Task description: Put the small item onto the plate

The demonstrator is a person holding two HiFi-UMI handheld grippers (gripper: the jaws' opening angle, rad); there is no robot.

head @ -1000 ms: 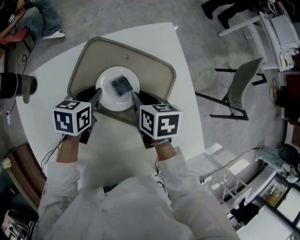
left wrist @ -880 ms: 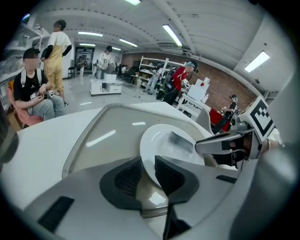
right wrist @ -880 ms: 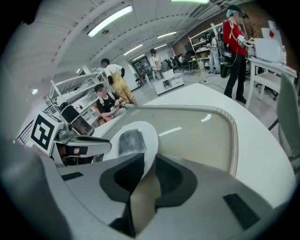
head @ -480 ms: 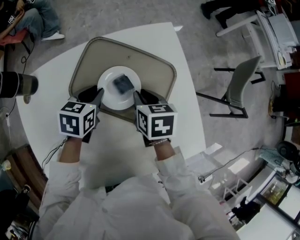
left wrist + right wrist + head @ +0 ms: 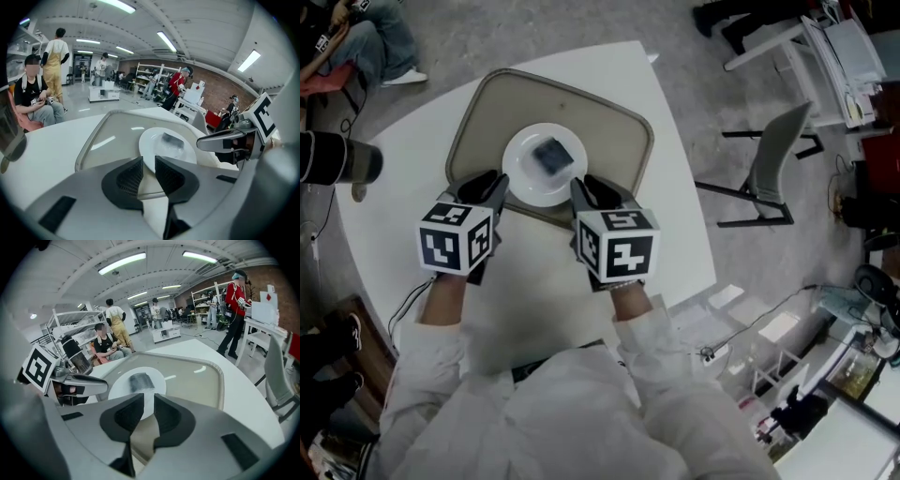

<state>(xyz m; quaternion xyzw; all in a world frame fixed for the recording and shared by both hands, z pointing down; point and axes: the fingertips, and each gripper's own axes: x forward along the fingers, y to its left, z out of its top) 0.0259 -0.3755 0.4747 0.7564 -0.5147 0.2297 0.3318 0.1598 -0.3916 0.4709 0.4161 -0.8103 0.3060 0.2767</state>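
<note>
Grey small item (image 5: 549, 155) lies on plate (image 5: 525, 184) just ahead of L gripper (image 5: 491, 186) & R gripper (image 5: 585, 190), both w/ jaws slightly apart, empty, likely since placement's done.

- No word, brand or number can be read anywhere.
- Right cube (image 5: 617, 246), behind the right tongs (image 5: 586, 192): black-and-white square markers on its faces, patterns only, no letters.
- Left cube (image 5: 455, 236), left of the right tongs: the same kind of square markers, no letters.
- White box (image 5: 260, 312), far beyond the right tongs and to their right: a small red diamond mark, with no lettering that can be made out.
</note>
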